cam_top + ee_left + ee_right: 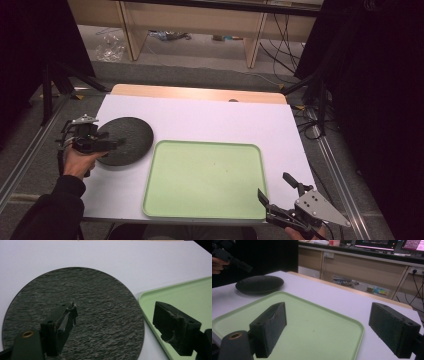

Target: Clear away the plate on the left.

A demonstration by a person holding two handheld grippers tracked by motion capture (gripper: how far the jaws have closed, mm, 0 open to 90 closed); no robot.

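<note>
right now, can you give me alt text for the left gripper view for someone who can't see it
The left gripper, jaws open, hovers over a round dark plate with a rough, stone-like surface that lies on a white table. One jaw is above the plate, the other above the corner of a light green tray beside the plate.

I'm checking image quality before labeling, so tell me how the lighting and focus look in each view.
High view: white table evenly lit, surroundings dark, left gripper soft over the dark plate. Left gripper view: plate texture sharp, jaws close and slightly blurred. Right gripper view: green tray fairly clear, background monitors glary and soft.
</note>
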